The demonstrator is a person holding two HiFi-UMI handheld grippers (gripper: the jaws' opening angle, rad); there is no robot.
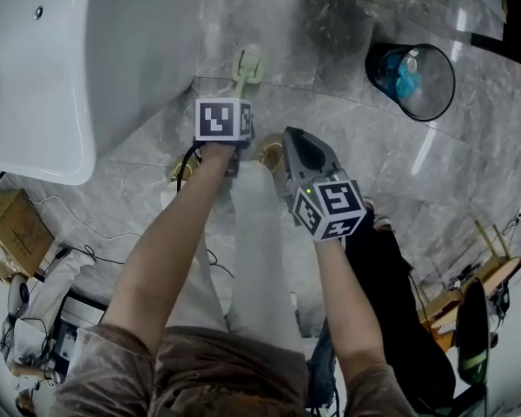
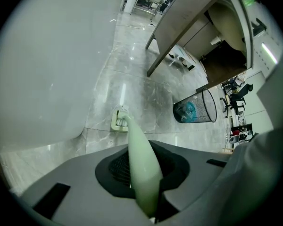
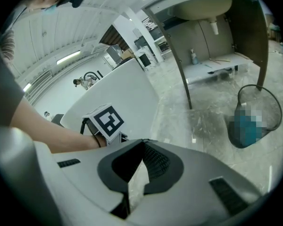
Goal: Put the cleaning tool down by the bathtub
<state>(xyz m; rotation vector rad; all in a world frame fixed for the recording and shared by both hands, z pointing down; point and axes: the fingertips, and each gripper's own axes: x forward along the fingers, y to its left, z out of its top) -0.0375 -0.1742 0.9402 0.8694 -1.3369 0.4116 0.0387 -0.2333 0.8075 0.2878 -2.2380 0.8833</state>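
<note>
While the left gripper (image 2: pixel 139 155) clamps the pale green cleaning brush (image 1: pixel 247 65) by its handle, the bristle end sits low over the marble floor (image 1: pixel 330 120), just beside the bathtub (image 1: pixel 69 59); floor contact is hard to call from here. Right gripper (image 3: pixel 139 166) hangs near the left one, jaws closed on nothing. Wire bin (image 1: pixel 412 81) stands well apart

Grey plastic left gripper (image 2: pixel 144 175) and right gripper (image 3: pixel 137 175) each bear a black-and-white marker cube (image 1: pixel 223 120); brown velvety short sleeves (image 1: pixel 100 363), pale trousers (image 1: pixel 259 259).
</note>
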